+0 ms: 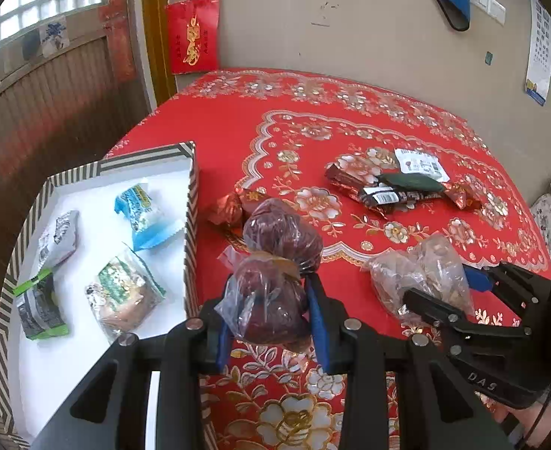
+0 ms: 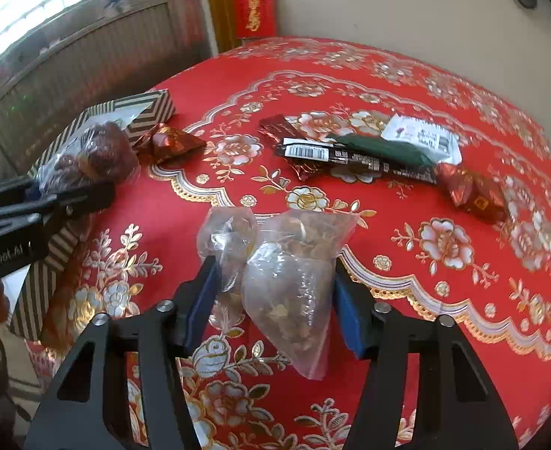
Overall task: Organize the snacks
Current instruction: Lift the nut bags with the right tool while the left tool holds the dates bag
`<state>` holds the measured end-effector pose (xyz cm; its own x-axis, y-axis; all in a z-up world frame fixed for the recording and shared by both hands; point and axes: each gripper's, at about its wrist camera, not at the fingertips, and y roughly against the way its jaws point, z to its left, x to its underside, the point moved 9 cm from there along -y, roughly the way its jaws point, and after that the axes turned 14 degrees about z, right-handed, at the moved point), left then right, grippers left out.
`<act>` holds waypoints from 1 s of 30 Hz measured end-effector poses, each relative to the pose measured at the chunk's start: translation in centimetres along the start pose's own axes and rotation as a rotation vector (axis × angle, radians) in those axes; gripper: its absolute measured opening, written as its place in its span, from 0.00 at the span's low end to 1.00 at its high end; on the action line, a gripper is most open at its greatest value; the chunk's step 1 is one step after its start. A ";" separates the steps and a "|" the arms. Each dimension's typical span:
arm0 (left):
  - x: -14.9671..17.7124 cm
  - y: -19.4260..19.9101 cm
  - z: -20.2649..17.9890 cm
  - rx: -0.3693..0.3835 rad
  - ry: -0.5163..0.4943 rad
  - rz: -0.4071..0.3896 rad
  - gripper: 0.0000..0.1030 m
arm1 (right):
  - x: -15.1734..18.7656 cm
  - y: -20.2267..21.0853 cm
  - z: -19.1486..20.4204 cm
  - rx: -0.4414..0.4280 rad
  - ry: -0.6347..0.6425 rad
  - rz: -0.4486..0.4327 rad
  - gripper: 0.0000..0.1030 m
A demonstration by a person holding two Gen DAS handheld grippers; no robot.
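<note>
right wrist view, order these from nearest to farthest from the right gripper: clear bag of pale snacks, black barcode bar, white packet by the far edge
1. clear bag of pale snacks, between the right gripper pads.
2. black barcode bar, mid-table beyond it.
3. white packet, farther back on the right.

1. The clear crinkled plastic bag of dark red dates (image 1: pixel 275 273), clamped in the left claw (image 1: pixel 271 322), looks glossy.
2. The clear plastic bag of pale brown pieces (image 2: pixel 290 288) between the right claw's (image 2: pixel 275 307) smooth blue pads (image 2: pixel 346 311) shines.
3. The red cloth with gold flowers (image 2: pixel 406 270) beneath gleams.
4. Left of the left claw, the striped cardboard box (image 1: pixel 191 195) looks matt.
</note>
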<state>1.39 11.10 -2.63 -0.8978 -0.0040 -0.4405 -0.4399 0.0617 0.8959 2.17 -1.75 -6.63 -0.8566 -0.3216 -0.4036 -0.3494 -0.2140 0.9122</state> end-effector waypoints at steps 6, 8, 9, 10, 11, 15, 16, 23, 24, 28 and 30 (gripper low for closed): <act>0.0 0.8 0.5 -0.009 0.007 -0.014 0.36 | -0.1 1.1 0.1 -0.012 0.007 -0.024 0.43; 0.1 0.9 0.6 -0.006 0.008 -0.014 0.36 | 0.0 1.1 0.3 -0.016 0.009 -0.023 0.43; 0.2 0.9 0.6 -0.006 0.009 -0.014 0.36 | 0.0 1.3 0.3 -0.020 0.006 -0.029 0.43; 0.3 0.8 0.7 -0.006 0.011 -0.013 0.36 | -0.2 1.5 0.3 -0.031 -0.004 -0.042 0.44; 0.3 0.7 0.6 -0.006 0.012 -0.010 0.36 | -0.3 1.5 0.3 -0.046 -0.018 -0.043 0.54; 0.3 0.4 0.5 0.006 0.012 -0.002 0.36 | -0.9 1.1 1.2 -0.110 -0.048 -0.018 0.93; 0.3 0.4 0.4 0.005 0.010 -0.003 0.36 | -1.1 0.8 1.4 -0.095 -0.048 -0.013 0.93; 0.3 -0.4 0.7 0.006 0.015 0.011 0.36 | -1.1 -1.4 2.1 0.031 0.026 0.026 0.81; 0.3 -0.5 0.8 0.006 0.017 0.015 0.36 | -1.0 -1.5 1.6 0.027 0.019 0.025 0.71; 0.3 -0.8 0.5 0.006 0.012 0.022 0.36 | -0.8 -0.8 -0.1 -0.023 -0.008 0.026 0.56; 0.4 -0.5 0.3 0.007 0.007 0.015 0.36 | -0.7 -0.4 -0.4 -0.046 -0.017 0.013 0.54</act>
<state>1.28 11.39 -3.25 -0.9044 -0.0100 -0.4266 -0.4263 0.0685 0.9020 3.03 -1.80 -6.73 -0.8677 -0.3088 -0.3897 -0.3204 -0.2520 0.9131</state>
